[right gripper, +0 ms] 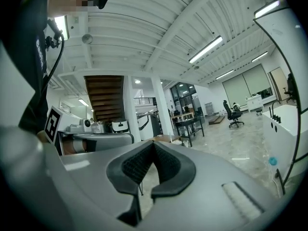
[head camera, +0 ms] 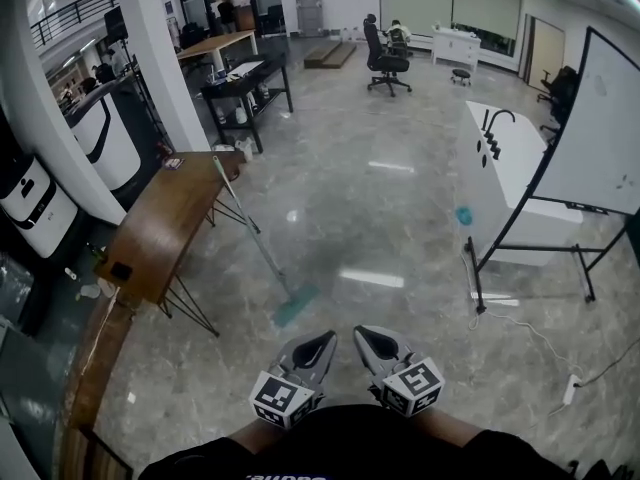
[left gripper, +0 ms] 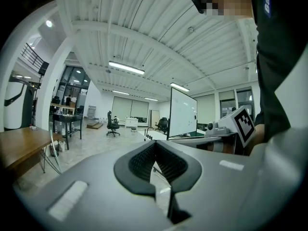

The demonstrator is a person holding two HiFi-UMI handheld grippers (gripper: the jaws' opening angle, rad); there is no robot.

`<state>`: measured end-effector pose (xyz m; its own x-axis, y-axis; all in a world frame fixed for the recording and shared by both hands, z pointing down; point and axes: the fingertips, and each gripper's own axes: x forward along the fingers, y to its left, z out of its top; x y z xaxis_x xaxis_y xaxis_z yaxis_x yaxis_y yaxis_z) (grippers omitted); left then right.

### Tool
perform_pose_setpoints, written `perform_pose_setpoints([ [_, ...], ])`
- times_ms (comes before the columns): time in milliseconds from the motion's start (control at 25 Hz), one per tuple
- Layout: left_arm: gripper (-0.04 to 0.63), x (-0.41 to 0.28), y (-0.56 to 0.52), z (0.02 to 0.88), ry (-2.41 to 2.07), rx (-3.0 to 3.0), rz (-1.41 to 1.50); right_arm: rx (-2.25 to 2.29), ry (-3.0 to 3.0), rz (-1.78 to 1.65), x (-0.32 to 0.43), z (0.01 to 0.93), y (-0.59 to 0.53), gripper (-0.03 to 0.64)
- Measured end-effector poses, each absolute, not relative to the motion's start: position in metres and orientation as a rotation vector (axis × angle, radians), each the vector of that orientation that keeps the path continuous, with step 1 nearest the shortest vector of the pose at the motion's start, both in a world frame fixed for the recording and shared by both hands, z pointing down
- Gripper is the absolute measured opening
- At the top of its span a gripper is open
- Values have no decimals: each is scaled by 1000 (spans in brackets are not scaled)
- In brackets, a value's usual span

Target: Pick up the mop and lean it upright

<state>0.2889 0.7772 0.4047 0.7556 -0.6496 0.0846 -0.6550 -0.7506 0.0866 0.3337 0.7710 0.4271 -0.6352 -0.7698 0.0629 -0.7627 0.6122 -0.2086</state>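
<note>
The left tool (left gripper: 155, 144) is closed: in its own view the two dark ribbed pads meet at their tips, with only floor showing through the gap behind them. The right tool (right gripper: 153, 145) is also closed, tip to tip, and holds nothing. A thin leg of the wooden bench (right gripper: 164, 138) shows through the slot below its pads. In the head view the left tool (head camera: 321, 341) and right tool (head camera: 368, 338) sit side by side low in the frame, close together, pointing forward and touching nothing.

Only the head view shows the whole mop (head camera: 252, 230). It has a long, thin, pale handle and a flat teal head. The head rests on the floor (head camera: 380, 218) just ahead of the tools, clear of both. The handle slants up and away to the left, and its top rests against the far end of the wooden bench (head camera: 165, 223).

In the left gripper view, a thin pale pole stands beside the bench (left gripper: 19, 146) at the left edge. It is probably the mop handle, but it is too small to be sure. This view also shows the whiteboard (left gripper: 183, 112) and the right tool's marker cube (left gripper: 244, 124).

The right gripper view shows a dark staircase (right gripper: 106, 93) overhead, the white counter (right gripper: 288, 124) at the right edge, and the left tool's marker cube (right gripper: 52, 124). I cannot pick out the mop there.
</note>
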Motion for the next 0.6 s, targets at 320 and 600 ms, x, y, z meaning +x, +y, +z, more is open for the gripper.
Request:
perform_pose_setpoints([
  [320, 12, 302, 776, 412, -1187, 2778, 134, -1172, 2829, -324, 345, 434, 764, 6],
  [600, 12, 307, 775, 419, -1263, 2723, 153, -1086, 2873, -368, 352, 441, 760, 6],
])
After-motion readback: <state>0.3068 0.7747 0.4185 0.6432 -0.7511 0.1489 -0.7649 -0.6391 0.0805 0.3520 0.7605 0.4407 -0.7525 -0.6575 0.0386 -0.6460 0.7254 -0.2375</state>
